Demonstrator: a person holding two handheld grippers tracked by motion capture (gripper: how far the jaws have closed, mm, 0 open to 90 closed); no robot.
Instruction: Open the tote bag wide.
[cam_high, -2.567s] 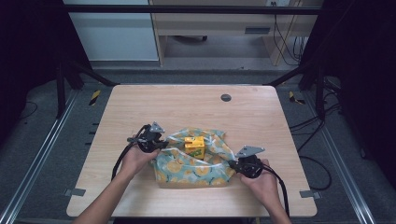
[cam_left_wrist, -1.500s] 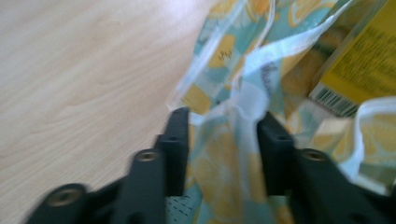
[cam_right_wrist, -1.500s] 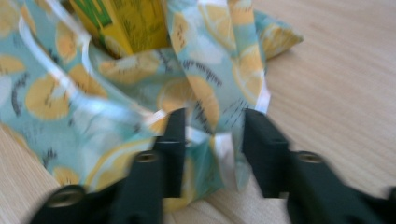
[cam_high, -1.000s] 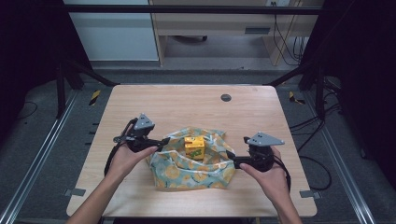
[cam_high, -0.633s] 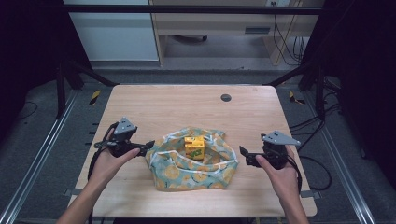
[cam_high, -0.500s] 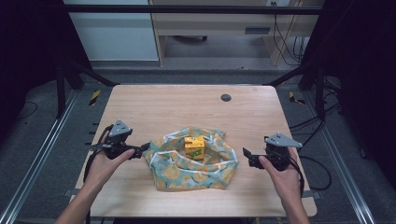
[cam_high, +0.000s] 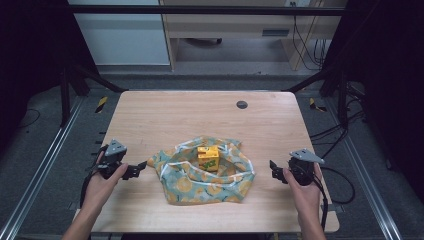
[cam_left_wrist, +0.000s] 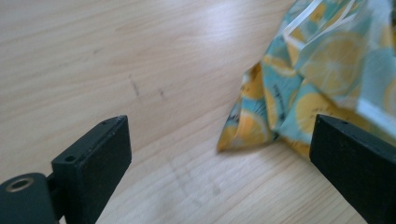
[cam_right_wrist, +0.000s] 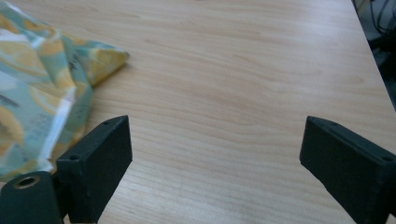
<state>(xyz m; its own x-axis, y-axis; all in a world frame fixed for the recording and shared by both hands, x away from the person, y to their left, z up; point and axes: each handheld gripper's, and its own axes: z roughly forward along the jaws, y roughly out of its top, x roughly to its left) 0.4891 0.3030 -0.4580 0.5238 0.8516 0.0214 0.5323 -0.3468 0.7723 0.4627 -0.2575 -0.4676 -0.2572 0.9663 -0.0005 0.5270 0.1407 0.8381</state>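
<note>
Both hands drawn outward from the bag since the earlier frame, jaws lately opening. Left gripper (cam_high: 141, 168): released, empty, at the bag's nine o'clock, near its corner. Right gripper (cam_high: 273, 170): released, empty, at three o'clock, apart. Lemon-print bag (cam_high: 207, 172): table (cam_high: 175, 115) centre, slumped open, yellow carton (cam_high: 208, 157) upright inside.

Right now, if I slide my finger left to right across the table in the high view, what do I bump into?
left gripper → lemon-print bag → yellow carton sitting in the bag → right gripper
</note>
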